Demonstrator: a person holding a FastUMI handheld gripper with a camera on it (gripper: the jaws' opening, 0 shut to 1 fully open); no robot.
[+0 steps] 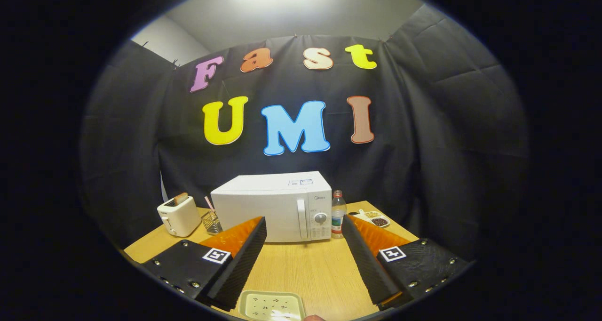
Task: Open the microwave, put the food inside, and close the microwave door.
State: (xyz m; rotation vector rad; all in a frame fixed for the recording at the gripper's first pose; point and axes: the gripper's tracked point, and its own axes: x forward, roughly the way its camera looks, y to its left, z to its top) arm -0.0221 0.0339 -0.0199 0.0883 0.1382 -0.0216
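One tray (272, 306) between open tool (303, 227) fingers

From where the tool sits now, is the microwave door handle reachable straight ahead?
Probably yes: the tool is open, and only bare table lies between it and the closed microwave's handle.

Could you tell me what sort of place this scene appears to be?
Probably a mock kitchen set in a recording booth: a microwave, toaster and water bottle stand on a wooden table before black cloth walls. The hand-held gripper is open, fingers apart.
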